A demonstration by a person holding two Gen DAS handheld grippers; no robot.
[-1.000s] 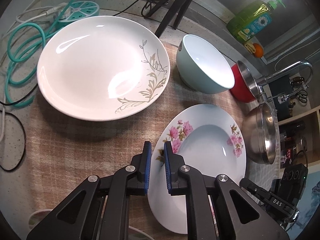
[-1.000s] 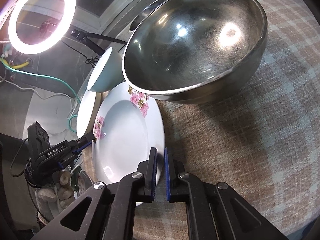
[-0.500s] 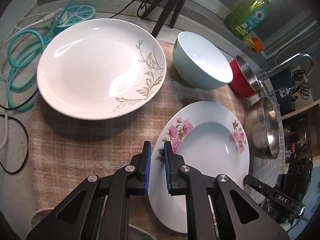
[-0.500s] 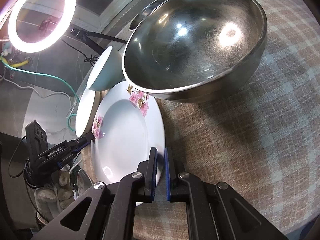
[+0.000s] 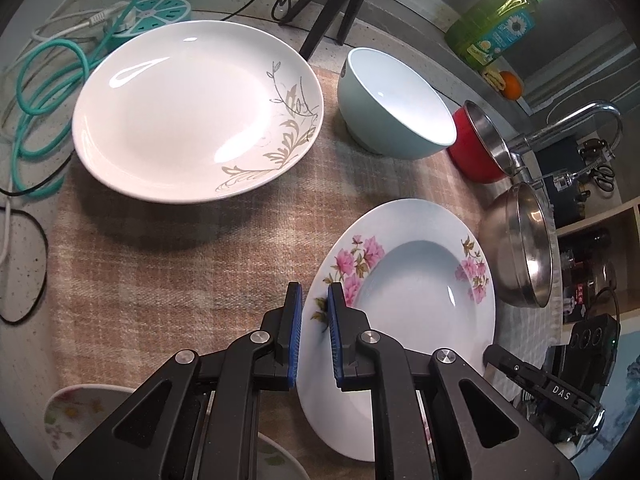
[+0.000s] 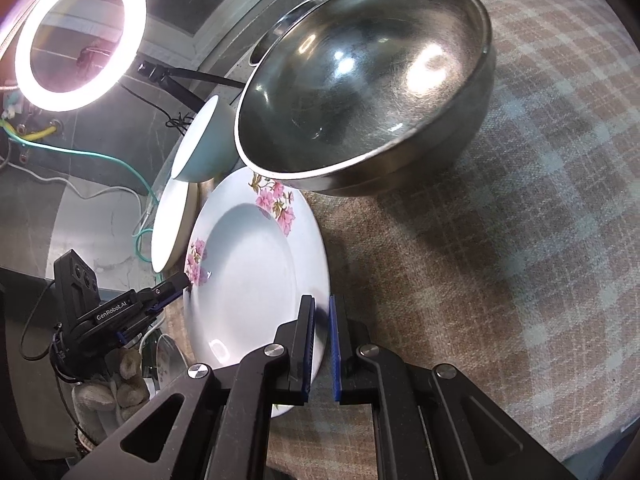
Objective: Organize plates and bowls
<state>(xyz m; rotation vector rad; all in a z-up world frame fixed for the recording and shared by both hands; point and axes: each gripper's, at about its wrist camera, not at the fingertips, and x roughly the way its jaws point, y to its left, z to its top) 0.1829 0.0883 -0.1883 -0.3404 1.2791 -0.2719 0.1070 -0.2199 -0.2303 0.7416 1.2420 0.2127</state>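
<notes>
Checked beige cloth covers the desk (image 5: 168, 264); on it the white glazed plate with pink flowers (image 5: 404, 292) is clamped at opposite rims by the left claw (image 5: 314, 312) and the right claw (image 6: 320, 336). It looks stiff, slippery and fragile, so the flat rim seems the best hold.
</notes>
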